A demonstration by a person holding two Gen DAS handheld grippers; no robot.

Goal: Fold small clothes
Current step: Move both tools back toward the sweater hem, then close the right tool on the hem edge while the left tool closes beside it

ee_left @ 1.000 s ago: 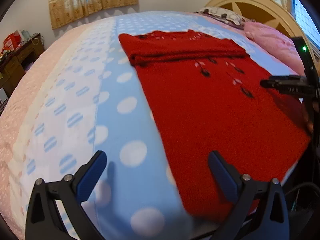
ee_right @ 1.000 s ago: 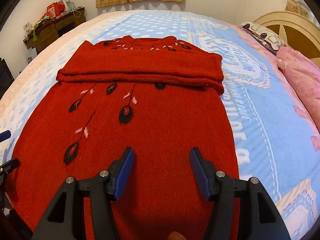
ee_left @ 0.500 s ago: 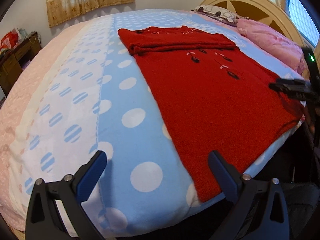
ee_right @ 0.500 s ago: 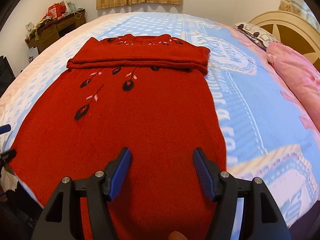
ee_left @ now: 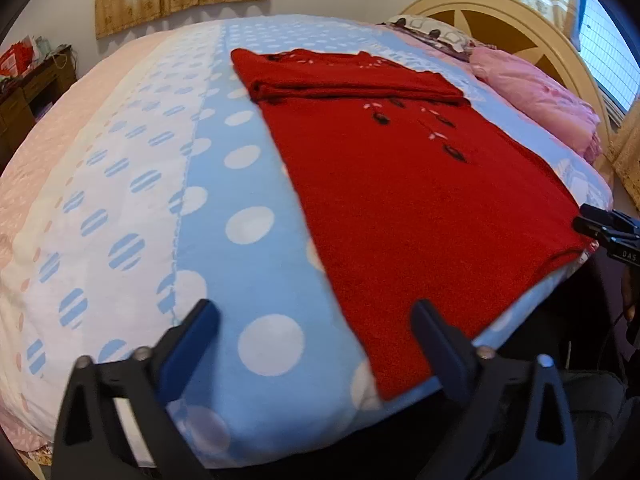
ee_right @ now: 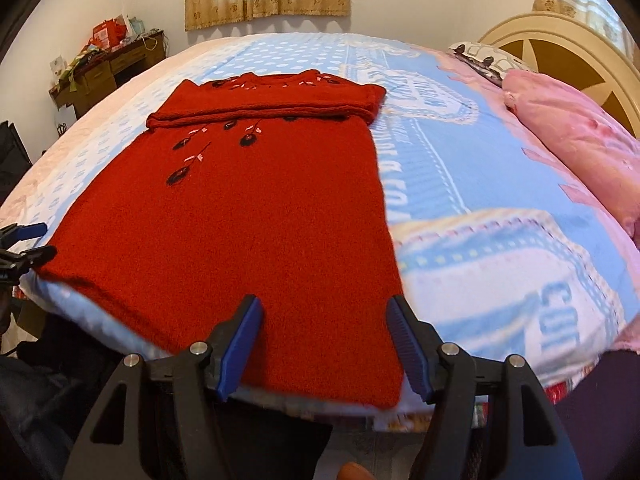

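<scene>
At the near hem of the red sweater [ee_right: 240, 232], both left gripper [ee_left: 316, 344] and right gripper [ee_right: 326, 344] hover released; best pinch both hem corners evenly before folding.

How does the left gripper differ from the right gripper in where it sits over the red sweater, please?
The left gripper hangs mostly over bare polka-dot bedspread, its fingers bracketing the red sweater's near left hem corner; the right gripper sits over the sweater's near right hem corner. The left gripper's jaws are spread wider than the right gripper's. Both are open, holding nothing, at the bed's near edge.
</scene>
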